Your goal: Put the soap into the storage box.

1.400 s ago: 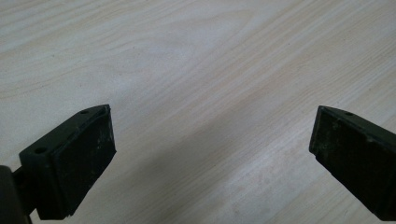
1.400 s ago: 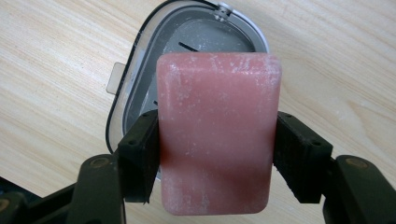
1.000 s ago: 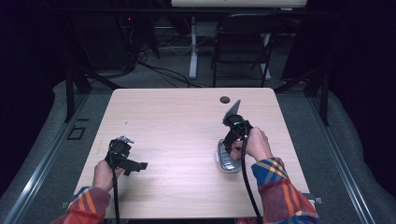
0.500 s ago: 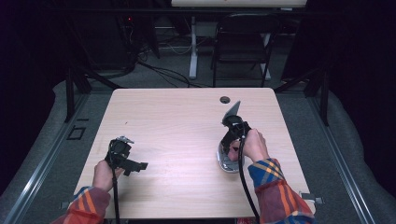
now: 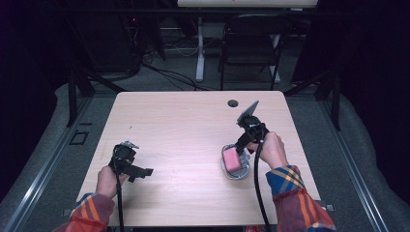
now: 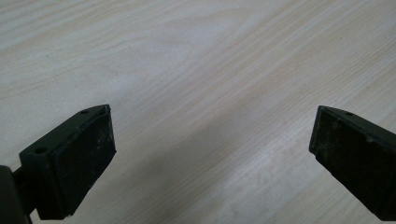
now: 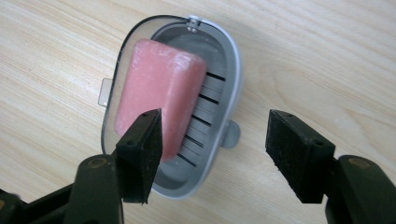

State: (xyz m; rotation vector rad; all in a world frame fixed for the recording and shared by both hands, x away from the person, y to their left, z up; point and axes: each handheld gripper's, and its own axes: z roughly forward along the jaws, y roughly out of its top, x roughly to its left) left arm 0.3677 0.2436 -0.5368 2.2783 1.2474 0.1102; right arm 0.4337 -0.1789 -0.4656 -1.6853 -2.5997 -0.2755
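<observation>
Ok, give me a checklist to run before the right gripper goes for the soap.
1. Right gripper open: ok, jaws stand apart with nothing between them.
2. Soap reachable: ok, it lies uncovered in the dish, leaning toward one side.
3. Jaws lined up on the soap: not ok, one jaw sits over the soap's near end and the other hangs beyond the dish's rim.
4. Left gripper out of the way: ok, open over bare table, well apart from the dish.
5. Dish held steady: not ok, nothing grips it.
6. Soap slippery or wet: cannot tell.
</observation>
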